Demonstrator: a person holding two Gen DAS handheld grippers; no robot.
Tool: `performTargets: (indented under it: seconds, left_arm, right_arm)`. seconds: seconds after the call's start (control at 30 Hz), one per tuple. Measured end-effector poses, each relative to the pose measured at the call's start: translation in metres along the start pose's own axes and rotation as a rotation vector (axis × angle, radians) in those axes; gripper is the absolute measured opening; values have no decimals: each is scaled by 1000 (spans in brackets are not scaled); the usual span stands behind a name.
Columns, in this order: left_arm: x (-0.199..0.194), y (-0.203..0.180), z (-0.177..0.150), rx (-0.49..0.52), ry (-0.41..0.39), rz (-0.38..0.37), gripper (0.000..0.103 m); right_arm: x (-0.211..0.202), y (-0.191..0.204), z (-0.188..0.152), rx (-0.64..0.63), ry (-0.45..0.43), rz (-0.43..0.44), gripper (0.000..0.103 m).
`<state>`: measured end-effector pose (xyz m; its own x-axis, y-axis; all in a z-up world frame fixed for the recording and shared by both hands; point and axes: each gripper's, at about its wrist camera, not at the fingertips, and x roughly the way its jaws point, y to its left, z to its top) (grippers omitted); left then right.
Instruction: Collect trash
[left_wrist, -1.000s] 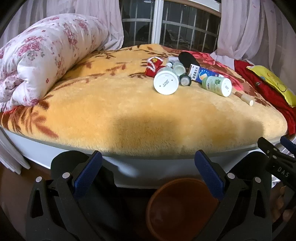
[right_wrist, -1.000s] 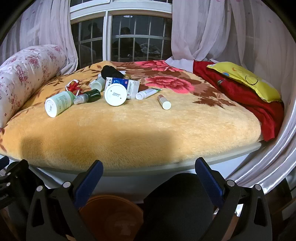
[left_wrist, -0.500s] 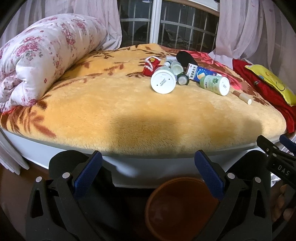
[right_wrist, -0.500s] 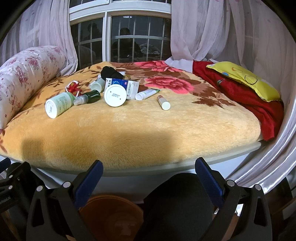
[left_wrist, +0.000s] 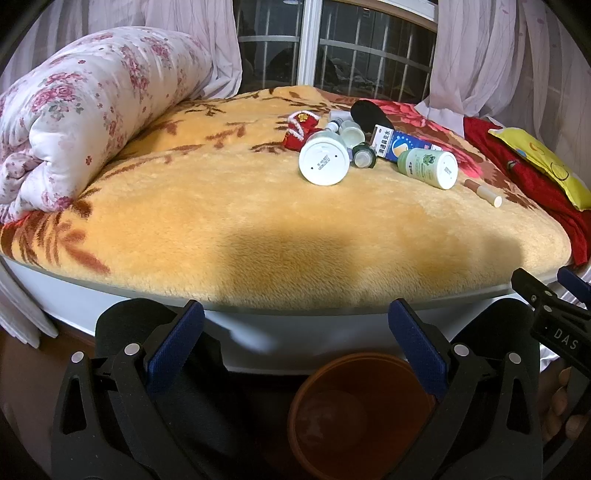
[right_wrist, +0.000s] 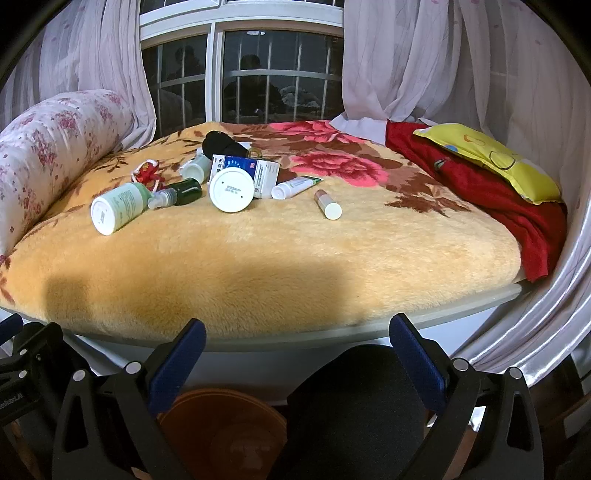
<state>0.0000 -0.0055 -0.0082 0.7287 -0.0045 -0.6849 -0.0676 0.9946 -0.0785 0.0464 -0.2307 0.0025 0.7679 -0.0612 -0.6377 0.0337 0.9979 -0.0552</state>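
Both grippers, left (left_wrist: 295, 339) and right (right_wrist: 295, 354), jaws wide, holding nothing, low at bed edge. Trash pile (right_wrist: 207, 184) mid-blanket (right_wrist: 295, 258), well apart. Brown bin (left_wrist: 362, 413) on floor below.

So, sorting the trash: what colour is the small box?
Blue and white box, clearest in right wrist view.

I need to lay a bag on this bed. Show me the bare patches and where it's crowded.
The widest bare stretch is the front of the yellow blanket, between the bed edge and the trash cluster. More lies between the floral quilt roll and the white jar. It is crowded mid-bed around the blue box, and the right side holds the red cloth.
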Motion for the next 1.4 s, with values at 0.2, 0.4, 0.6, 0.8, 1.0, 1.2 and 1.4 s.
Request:
performTargets:
  seconds: [0.2,0.4,0.6,0.8,1.0,1.2,1.4]
  left_arm:
    - [1,-1,0,0,2,-2,97]
    - [1,-1,0,1,2,-1,97]
    - [1,-1,0,0,-2,0,97]
    - [2,-1,-1,-4,-5,-1,97]
    - [2,-2,0,-5,0,-1,97]
    - [3,-4,8,8,-9,4,97]
    - [15,-4,24,10,-6,-2,97]
  right_arm:
    - [1,0,0,-1,1,0,98]
    - [1,2,0,-3,6,0,98]
    - [2,2,0,-3,10,2,98]
    - [3,2,0,-1,11,0,98]
    - [5,-2,4,7,9,-2,98]
    - [7,-7,14,3,-7,-14,98]
    - [24,-7,26,-8,1,-16,98]
